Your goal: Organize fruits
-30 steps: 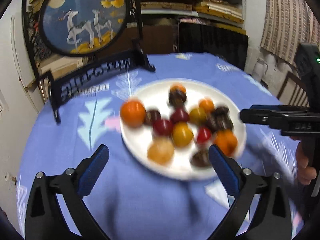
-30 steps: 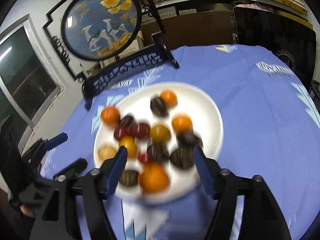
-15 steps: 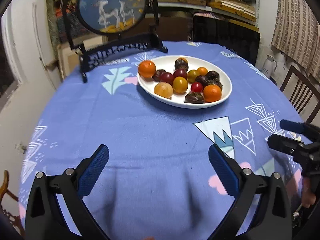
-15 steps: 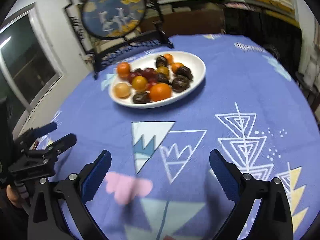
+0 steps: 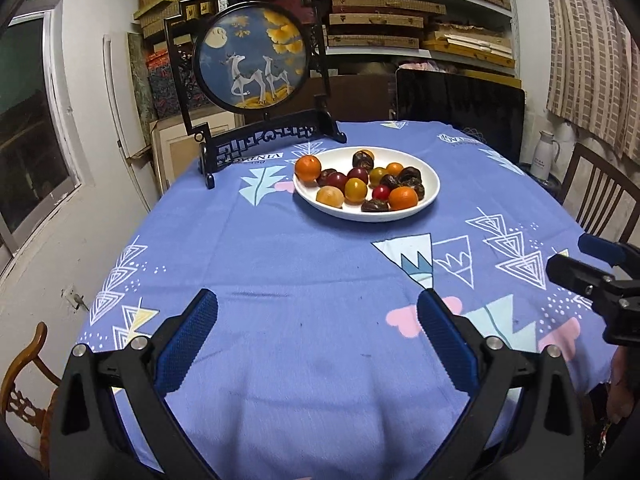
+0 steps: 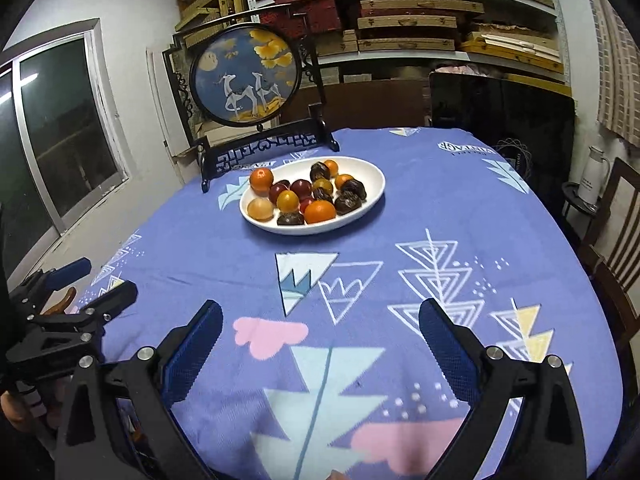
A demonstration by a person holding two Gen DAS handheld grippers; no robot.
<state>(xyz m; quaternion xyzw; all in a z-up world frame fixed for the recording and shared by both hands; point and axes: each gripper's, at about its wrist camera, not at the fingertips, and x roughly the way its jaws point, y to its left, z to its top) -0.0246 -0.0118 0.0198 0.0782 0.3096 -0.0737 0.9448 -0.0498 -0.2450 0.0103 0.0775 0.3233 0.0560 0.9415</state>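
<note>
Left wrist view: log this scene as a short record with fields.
surface: round table under a blue patterned tablecloth
plate: white plate, far side of the table
contents: oranges, red and yellow round fruits, dark brown pieces, all on the plate
behind plate: round deer screen on a black stand
left gripper: jaws open, nothing between them
right gripper: jaws open, nothing between them

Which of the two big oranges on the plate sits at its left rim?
The orange at the back-left edge of the white plate, nearest the deer screen. The other orange lies front-right among dark fruits.
</note>
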